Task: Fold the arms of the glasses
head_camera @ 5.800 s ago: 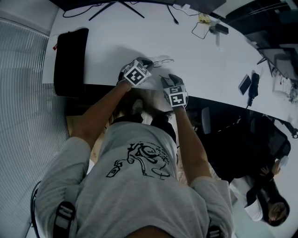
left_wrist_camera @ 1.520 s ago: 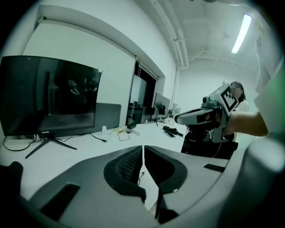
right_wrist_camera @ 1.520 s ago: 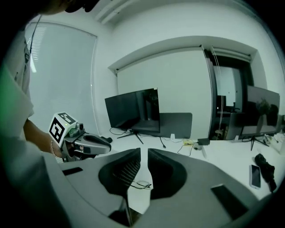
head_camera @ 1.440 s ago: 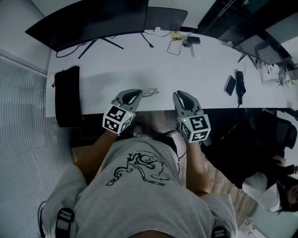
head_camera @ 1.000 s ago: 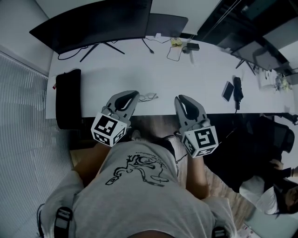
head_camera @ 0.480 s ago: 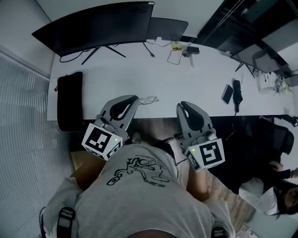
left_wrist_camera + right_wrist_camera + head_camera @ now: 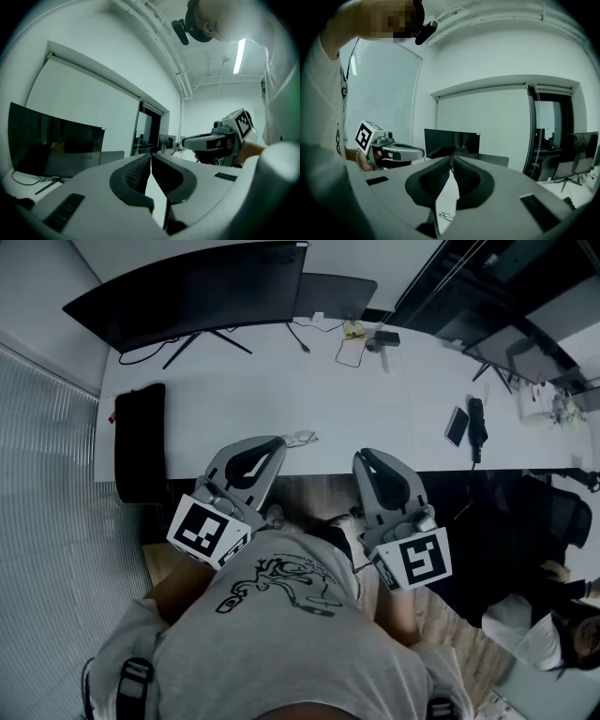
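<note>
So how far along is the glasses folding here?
Looks finished or nearly: the glasses lie free on the desk, too small to confirm the arms are folded. Nothing in hand: the left gripper is shut empty, and the right gripper has just been closing on nothing. Left: probably nothing.

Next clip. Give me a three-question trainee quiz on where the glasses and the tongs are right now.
1. True or false: the left tongs grip the glasses.
2. The glasses lie: A) on the white table B) on the floor C) on the monitor.
3. Which gripper view shows the glasses?
Key: 1 false, they are shut on nothing. 2 A. 3 right gripper view; the right tongs have just been closing, empty.
</note>
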A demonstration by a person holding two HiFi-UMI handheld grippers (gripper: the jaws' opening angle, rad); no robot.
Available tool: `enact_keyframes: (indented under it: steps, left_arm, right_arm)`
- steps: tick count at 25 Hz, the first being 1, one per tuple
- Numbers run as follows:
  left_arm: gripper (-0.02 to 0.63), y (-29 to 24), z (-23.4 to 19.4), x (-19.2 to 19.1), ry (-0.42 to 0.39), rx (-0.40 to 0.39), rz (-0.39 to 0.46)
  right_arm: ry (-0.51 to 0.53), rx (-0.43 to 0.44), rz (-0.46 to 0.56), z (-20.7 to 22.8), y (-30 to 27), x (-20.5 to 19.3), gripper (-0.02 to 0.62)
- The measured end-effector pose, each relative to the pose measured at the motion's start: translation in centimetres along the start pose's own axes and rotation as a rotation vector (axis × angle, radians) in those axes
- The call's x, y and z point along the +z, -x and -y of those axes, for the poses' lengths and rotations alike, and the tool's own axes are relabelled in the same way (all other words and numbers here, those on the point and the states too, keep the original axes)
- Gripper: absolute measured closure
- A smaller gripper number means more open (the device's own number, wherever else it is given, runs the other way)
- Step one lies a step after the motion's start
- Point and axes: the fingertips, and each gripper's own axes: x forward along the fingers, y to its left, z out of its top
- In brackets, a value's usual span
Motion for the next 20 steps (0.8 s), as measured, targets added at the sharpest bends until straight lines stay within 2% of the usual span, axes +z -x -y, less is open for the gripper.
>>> enact_keyframes:
  steps: [20]
  left_arm:
    - [0.578, 0.55, -0.05, -0.32, 0.007, -0.023, 0.001]
  right_arm:
    - [0.003, -0.012, 0.002, -0.45, -0.55, 0.03, 0.561]
